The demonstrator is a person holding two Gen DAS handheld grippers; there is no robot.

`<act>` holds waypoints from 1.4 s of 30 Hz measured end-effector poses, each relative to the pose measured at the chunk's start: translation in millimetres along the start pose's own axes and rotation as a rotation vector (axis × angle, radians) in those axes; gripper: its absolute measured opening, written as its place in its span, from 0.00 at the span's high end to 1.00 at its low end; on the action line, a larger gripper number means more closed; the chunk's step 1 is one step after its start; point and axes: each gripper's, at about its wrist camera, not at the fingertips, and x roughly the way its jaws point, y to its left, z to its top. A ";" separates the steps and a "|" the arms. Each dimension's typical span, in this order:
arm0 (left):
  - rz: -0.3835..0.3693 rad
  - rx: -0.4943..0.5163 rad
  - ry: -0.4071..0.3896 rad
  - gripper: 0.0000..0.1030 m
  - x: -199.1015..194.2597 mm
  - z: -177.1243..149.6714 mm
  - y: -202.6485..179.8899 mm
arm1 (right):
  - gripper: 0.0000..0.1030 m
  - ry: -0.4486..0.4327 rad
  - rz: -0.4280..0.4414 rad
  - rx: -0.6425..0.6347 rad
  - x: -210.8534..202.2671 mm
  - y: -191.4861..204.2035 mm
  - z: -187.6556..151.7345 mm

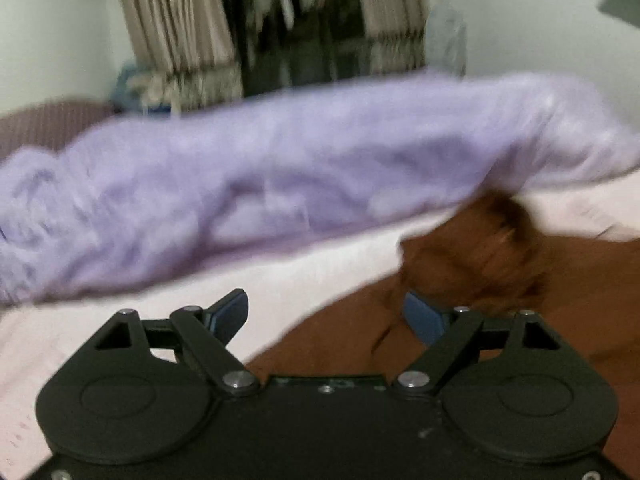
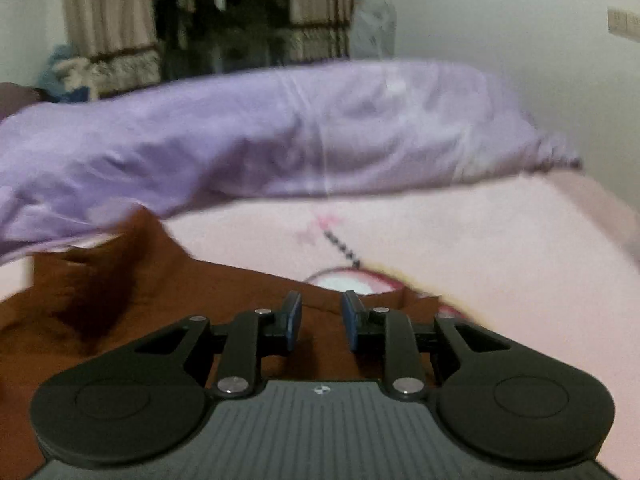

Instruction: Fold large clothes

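While the brown garment (image 2: 168,304) is lying rumpled on the pink bed sheet (image 2: 480,240), the left gripper (image 1: 326,316) is hovering with jaws spread wide and the right gripper (image 2: 320,322) is waiting with only a narrow gap — neither gripping cloth. A raised brown bunch is sitting near the lilac quilt (image 1: 280,172) — a careless pinch is risking catching both fabrics.

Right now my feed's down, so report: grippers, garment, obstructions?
Left gripper open, right gripper open. Brown garment bunched on pink sheet, ungripped. Purple bedding heaped beyond.
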 end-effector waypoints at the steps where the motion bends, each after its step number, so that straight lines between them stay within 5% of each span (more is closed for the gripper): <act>1: 0.029 -0.008 -0.040 0.16 -24.8 0.9 2.9 | 0.70 -0.002 0.024 -0.016 -20.1 -0.2 0.1; 4: 0.085 0.009 -0.147 0.15 -102.3 -15.0 16.9 | 0.56 0.002 0.121 -0.076 -81.3 -0.5 -9.9; 8: 0.015 -0.042 -0.060 0.15 -152.7 -56.7 38.8 | 0.51 0.011 0.094 0.006 -132.7 -18.7 -43.8; 12: -0.002 -0.077 0.073 0.15 -145.4 -100.3 36.4 | 0.51 0.040 0.070 0.053 -145.1 -29.8 -87.7; 16: 0.006 -0.063 0.241 0.12 -98.8 -141.6 16.3 | 0.52 0.188 0.023 0.043 -100.5 -29.4 -117.0; 17: 0.030 -0.042 0.202 0.10 -98.3 -147.3 11.4 | 0.52 0.147 0.015 0.040 -101.5 -27.8 -121.1; 21: 0.066 -0.003 0.203 0.11 -104.9 -141.0 5.3 | 0.52 0.178 -0.021 0.003 -101.1 -19.3 -114.5; 28: 0.020 -0.025 0.135 0.12 -151.2 -102.2 8.4 | 0.52 0.240 -0.023 -0.035 -122.4 -5.2 -108.5; 35: 0.089 0.054 0.093 0.12 -210.9 -98.8 56.2 | 0.52 0.161 0.026 -0.088 -189.6 -2.5 -116.5; 40: 0.058 -0.004 0.167 0.12 -217.0 -126.0 70.7 | 0.51 0.268 0.015 -0.062 -169.1 -19.3 -152.5; 42: 0.002 -0.007 0.257 0.12 -203.5 -144.5 56.5 | 0.45 0.189 0.035 -0.029 -166.9 -25.6 -165.0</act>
